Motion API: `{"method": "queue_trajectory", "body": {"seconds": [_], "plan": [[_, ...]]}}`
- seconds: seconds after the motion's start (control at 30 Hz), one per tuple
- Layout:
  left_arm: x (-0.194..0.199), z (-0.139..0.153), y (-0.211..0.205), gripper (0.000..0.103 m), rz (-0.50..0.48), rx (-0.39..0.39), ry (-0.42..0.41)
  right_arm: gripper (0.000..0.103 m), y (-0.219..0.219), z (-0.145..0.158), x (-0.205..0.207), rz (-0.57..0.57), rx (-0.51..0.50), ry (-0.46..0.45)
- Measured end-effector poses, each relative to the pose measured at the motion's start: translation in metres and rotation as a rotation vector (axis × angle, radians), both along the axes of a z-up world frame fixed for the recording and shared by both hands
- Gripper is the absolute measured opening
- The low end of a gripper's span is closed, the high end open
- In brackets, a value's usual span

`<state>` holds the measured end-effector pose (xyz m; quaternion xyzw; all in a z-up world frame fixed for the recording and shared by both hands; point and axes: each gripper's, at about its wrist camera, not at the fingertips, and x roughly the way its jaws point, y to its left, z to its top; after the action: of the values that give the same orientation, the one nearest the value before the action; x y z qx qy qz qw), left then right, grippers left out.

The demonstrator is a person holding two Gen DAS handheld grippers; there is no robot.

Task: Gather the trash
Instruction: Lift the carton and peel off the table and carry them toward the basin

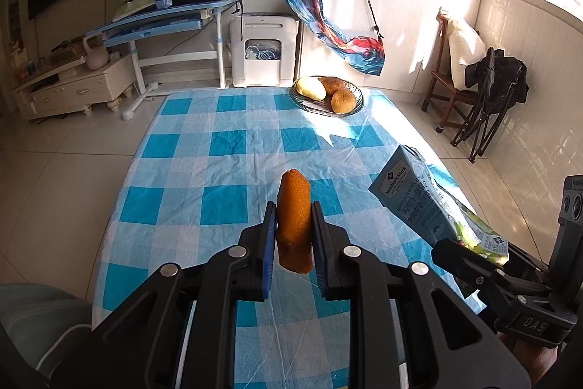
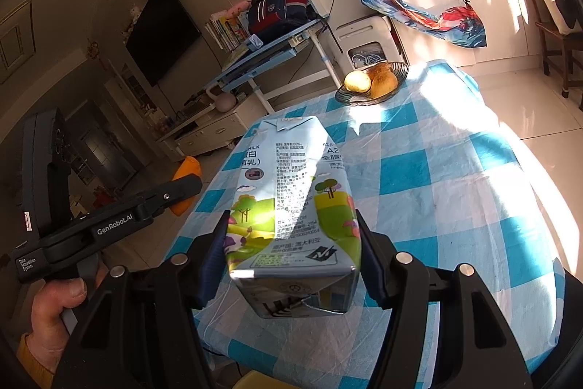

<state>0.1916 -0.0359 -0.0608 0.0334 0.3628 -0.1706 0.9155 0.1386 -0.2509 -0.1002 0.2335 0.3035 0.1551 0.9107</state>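
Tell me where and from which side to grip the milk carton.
Grip the milk carton across its two flat side walls near the base, coming from the bottom end. The right gripper holds it there now; the folded top is narrower.

Sunlit tiled floor, white cabinets

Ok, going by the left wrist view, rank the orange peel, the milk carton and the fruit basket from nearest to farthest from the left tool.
1. orange peel: clamped in the left tool.
2. milk carton: to the right, above the table's edge.
3. fruit basket: at the table's far end, in sunlight.
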Motion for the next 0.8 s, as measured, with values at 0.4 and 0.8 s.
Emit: {"method": "queue_trajectory", "body": {"seconds": [0.4,0.8], "plan": [[0.000,0.000,0.000,0.018,0.000,0.000,-0.001,0.061,0.001,0.002,-0.007,0.004,0.007,-0.014],[-0.025,0.006,0.003,0.018,-0.004,-0.002,-0.017,0.061,0.003,0.003,-0.017,0.004,0.011,-0.021]]}}
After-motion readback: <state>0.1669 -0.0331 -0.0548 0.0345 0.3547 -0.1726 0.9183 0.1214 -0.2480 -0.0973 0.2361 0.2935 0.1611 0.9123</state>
